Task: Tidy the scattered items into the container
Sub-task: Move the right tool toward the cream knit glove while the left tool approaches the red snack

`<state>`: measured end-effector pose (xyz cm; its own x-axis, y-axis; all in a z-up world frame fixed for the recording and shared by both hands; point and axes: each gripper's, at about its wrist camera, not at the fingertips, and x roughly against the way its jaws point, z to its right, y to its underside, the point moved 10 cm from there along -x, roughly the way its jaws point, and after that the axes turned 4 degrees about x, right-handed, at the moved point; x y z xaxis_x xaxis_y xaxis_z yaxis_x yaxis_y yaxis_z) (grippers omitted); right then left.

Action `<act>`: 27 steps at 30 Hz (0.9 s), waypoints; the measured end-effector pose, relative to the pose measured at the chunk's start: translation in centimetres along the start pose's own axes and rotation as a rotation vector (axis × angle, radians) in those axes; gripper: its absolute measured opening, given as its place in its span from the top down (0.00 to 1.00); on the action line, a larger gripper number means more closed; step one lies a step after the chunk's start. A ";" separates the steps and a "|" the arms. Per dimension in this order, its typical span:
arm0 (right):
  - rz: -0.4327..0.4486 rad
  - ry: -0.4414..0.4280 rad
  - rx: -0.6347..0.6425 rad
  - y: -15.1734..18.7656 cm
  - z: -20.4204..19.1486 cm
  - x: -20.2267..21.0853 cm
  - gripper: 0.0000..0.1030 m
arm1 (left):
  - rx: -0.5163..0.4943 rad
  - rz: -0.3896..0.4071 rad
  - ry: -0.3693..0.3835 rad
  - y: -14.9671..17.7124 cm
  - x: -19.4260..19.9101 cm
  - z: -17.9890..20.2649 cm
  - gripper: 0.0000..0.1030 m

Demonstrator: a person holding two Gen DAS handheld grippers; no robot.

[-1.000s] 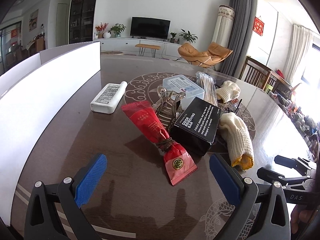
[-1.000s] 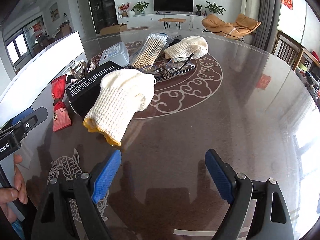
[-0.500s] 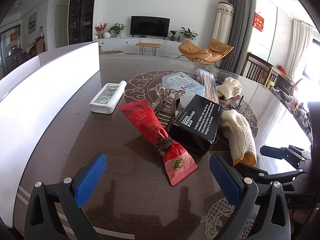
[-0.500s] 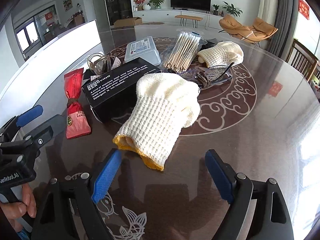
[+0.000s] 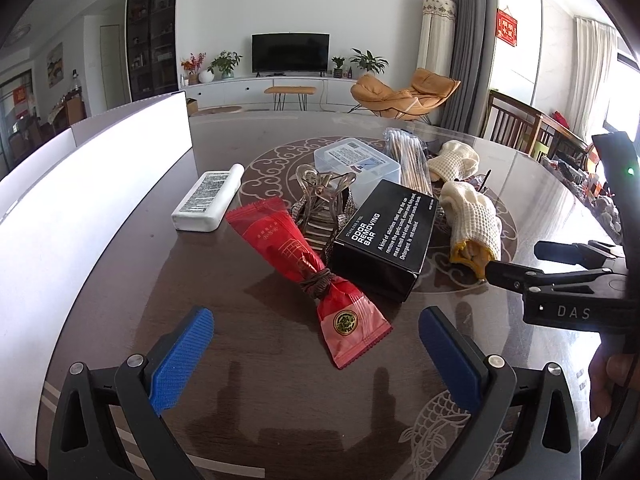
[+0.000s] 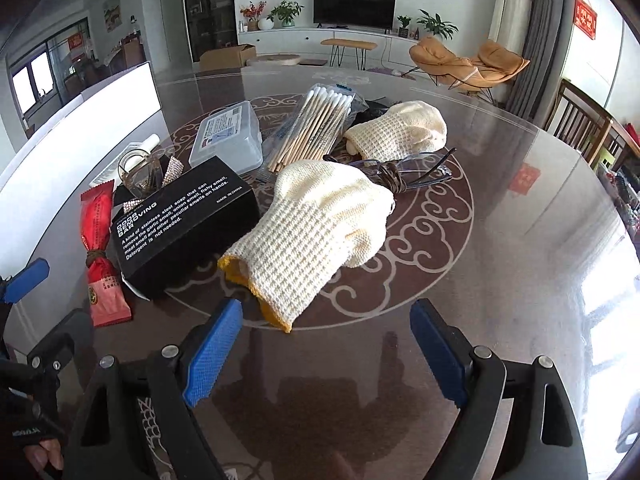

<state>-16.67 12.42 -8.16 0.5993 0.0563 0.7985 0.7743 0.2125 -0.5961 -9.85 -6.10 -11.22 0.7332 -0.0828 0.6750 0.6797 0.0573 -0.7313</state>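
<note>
Bare table (image 6: 500,240) lies open from 12 to 4 o'clock of the right gripper (image 6: 326,342). A knit glove (image 6: 316,232) blocks 11 to 12 o'clock, a black box (image 6: 180,224) 10 o'clock. The white container wall (image 5: 92,200) bounds 9 o'clock.

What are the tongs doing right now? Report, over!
Left tongs open, empty, behind red packet. Right tongs open, empty, at knit glove's yellow cuff. Nothing boxed yet. Black box touches the glove.
</note>
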 end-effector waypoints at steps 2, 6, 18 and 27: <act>0.003 0.004 0.007 0.9 0.2 0.4 0.16 | -0.005 -0.002 -0.002 0.0 0.0 0.1 0.00; -0.020 0.011 0.015 2.3 0.3 0.1 0.16 | -0.020 -0.011 -0.004 0.2 -0.2 0.3 0.00; 0.029 0.042 0.058 2.4 -0.5 0.4 0.16 | 0.027 -0.057 0.018 0.6 -1.1 -0.2 0.00; 0.050 -0.013 -0.054 2.4 1.0 0.6 0.16 | 0.040 -0.131 -0.079 -0.9 -4.3 -0.8 0.00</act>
<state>-14.69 13.96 -9.02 0.6349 0.0781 0.7686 0.7536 0.1566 -0.6384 -13.58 -6.63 -13.56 0.6368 -0.0136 0.7709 0.7685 0.0913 -0.6333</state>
